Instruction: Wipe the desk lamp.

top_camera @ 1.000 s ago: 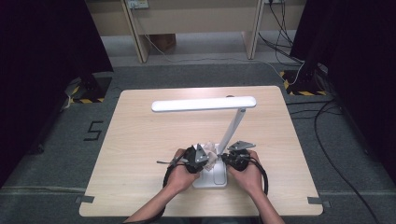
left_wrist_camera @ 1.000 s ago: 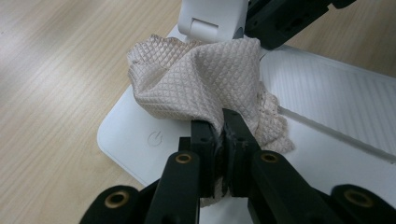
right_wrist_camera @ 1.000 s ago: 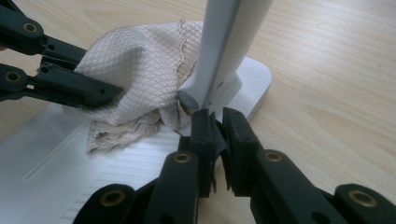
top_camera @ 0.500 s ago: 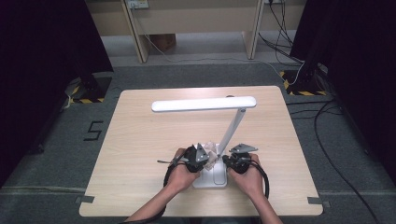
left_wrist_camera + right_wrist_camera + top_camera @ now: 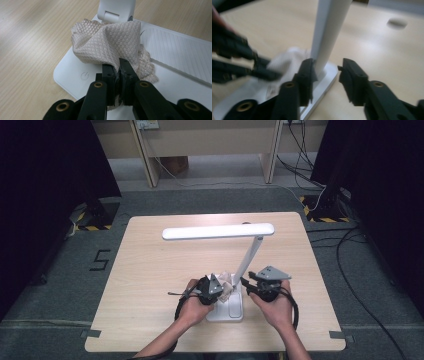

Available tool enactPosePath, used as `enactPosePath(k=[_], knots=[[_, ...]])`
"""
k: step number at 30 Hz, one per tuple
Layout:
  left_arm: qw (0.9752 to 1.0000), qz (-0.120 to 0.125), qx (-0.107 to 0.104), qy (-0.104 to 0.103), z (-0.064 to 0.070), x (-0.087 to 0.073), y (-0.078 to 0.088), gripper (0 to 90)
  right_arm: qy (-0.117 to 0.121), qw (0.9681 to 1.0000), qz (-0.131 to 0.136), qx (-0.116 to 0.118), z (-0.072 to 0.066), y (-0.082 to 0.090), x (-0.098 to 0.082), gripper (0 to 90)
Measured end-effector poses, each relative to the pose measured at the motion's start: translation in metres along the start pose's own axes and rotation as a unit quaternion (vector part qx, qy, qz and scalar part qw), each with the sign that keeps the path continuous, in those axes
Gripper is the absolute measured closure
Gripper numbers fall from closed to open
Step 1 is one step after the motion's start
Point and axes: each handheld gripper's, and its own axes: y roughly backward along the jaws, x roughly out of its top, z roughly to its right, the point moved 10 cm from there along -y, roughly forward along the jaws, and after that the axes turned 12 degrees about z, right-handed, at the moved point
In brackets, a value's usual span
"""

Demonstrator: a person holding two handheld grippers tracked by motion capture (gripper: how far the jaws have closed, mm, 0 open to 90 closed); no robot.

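1. Your left gripper [image 5: 117, 75] pinches a crumpled cloth [image 5: 110, 47] between its pressed-together jaws; the cloth rests on the white base [image 5: 75, 72] of the desk lamp [image 5: 220, 231], just in front of the hinge of the lamp's stem.
2. Your right gripper [image 5: 325, 75] has just been opening: its jaws stand spread, with the stem [image 5: 329, 30] partly between them and close against 1 jaw, no longer gripped.
3. The lamp stands near the front edge of the wooden table [image 5: 145, 270], its stem [image 5: 250, 257] leaning up to a long horizontal head.
4. Handling, cloth: judged light, soft and limp, with a diamond-quilted weave that gives the pads purchase. Hold a bunched fold, as you do now, so it does not slip out while wiping.
5. Handling, lamp: judged rigid, smooth plastic, top-heavy because of the long head. Steady it low on the stem or press on the base; the smooth base may slide under a wiping push.
6. Markings: a power symbol [image 5: 84, 75] sits on the base; the floor beside the table carries a "5" [image 5: 101, 260]. No brand name is readable.
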Motion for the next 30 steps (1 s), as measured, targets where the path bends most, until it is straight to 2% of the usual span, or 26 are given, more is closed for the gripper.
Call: enactPosePath(k=[2,4,6,10,15,18,20,23,30], knots=[[1.0000,-0.001,0.001,-0.002,0.000,0.000,0.000,83.8,0.008,0.9993,0.037,0.004,0.005,0.006,0.021,49.7],[1.0000,-0.004,0.001,-0.002,0.000,0.000,0.000,83.8,0.023,0.9982,0.055,0.010,0.007,0.009,0.035,47.6],[1.0000,-0.004,0.000,-0.002,0.000,0.000,0.000,83.8,0.029,0.9969,0.071,0.016,0.005,0.008,0.046,46.3],[1.0000,-0.002,-0.001,0.000,0.000,0.000,0.000,83.8,0.032,0.9960,0.082,0.020,0.002,0.003,0.058,45.6],[1.0000,-0.005,-0.001,-0.002,0.000,0.000,0.000,83.8,0.030,0.9932,0.111,0.016,0.010,-0.005,0.074,45.1],[1.0000,-0.001,-0.001,0.001,0.000,0.001,0.000,83.8,0.029,0.9917,0.123,0.025,0.012,-0.007,0.082,46.4],[1.0000,0.000,-0.002,0.004,0.000,0.001,0.001,84.0,0.024,0.9908,0.130,0.029,0.013,-0.007,0.086,50.4],[1.0000,0.000,-0.005,0.004,0.003,0.003,0.004,84.2,0.030,0.9903,0.132,0.032,0.012,-0.007,0.088,56.3],[0.9999,-0.003,-0.013,-0.008,0.011,0.002,0.008,84.2,0.021,0.9919,0.123,0.020,0.009,-0.007,0.087,61.0]])
